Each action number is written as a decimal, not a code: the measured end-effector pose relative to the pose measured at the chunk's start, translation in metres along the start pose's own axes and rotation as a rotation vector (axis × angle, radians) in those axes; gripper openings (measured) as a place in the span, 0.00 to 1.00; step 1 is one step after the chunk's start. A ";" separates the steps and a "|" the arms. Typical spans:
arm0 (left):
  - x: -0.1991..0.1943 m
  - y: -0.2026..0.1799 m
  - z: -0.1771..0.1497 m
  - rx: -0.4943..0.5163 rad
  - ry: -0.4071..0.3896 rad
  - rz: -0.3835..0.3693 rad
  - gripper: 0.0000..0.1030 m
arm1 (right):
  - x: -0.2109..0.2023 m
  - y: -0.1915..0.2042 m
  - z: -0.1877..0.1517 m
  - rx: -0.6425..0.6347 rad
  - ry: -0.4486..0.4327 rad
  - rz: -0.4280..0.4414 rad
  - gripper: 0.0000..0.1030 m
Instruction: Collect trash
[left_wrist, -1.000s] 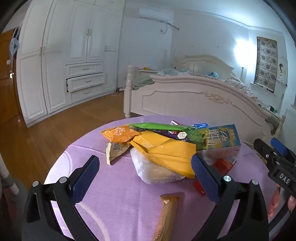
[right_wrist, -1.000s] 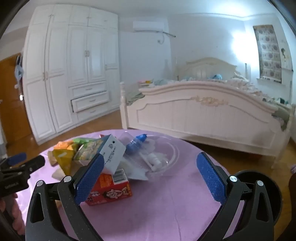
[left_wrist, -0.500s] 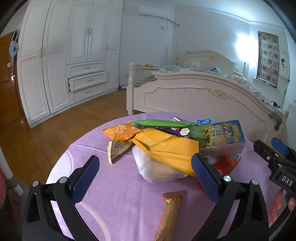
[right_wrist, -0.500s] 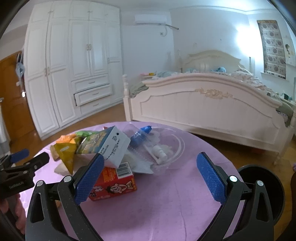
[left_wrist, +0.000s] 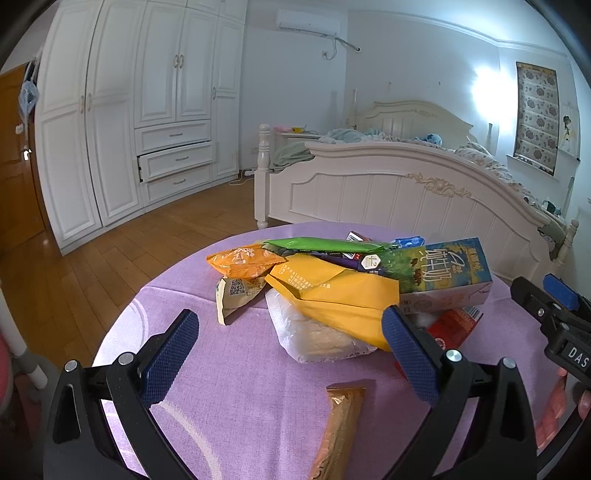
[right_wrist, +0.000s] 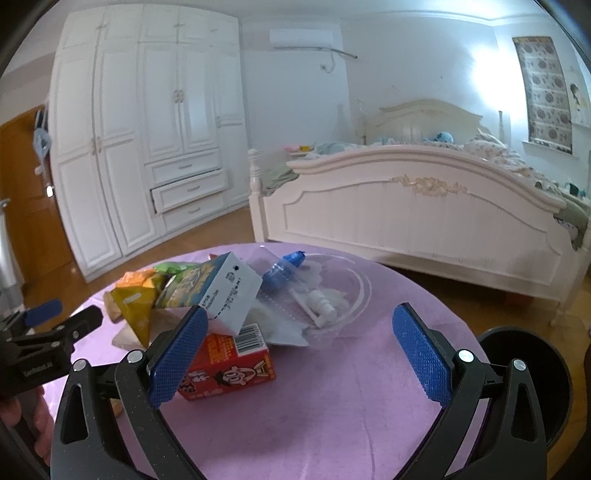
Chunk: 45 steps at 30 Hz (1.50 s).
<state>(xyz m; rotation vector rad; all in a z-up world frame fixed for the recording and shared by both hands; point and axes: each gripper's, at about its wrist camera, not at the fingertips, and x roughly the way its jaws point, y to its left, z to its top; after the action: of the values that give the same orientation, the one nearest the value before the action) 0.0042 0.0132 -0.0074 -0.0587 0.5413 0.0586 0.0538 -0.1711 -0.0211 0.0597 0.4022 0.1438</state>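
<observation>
Trash pile (left_wrist: 332, 291) on table (right_wrist: 332, 406); milk carton (left_wrist: 443, 273) Chinese-lettered; both hand-held grippers (left_wrist: 288, 350) (right_wrist: 299, 347) released, empty.

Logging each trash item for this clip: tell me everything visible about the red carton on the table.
The red carton is a small printed cardboard box with a cartoon face on its side and a white barcode panel near the top. It lies on the purple tablecloth, with the larger milk carton leaning over it. Neither claw touches it.

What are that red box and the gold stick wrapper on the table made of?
The red box looks like printed, coated paperboard: crisp folded edges, a barcode panel. The gold stick wrapper appears to be metallized plastic film, glossy, with a crimped end seal, though foil can't be ruled out.
</observation>
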 end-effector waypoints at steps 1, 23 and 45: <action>0.001 -0.001 0.000 0.000 0.001 0.000 0.95 | 0.000 0.000 0.000 0.000 0.000 0.000 0.96; 0.001 0.001 0.000 -0.004 0.004 0.001 0.95 | -0.003 0.003 0.001 -0.023 -0.010 -0.002 0.96; 0.001 0.002 0.000 -0.005 0.004 0.001 0.95 | -0.004 0.003 0.001 -0.013 -0.014 0.002 0.96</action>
<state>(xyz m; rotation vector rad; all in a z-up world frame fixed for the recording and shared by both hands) 0.0048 0.0147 -0.0078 -0.0637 0.5455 0.0613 0.0501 -0.1693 -0.0180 0.0486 0.3873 0.1474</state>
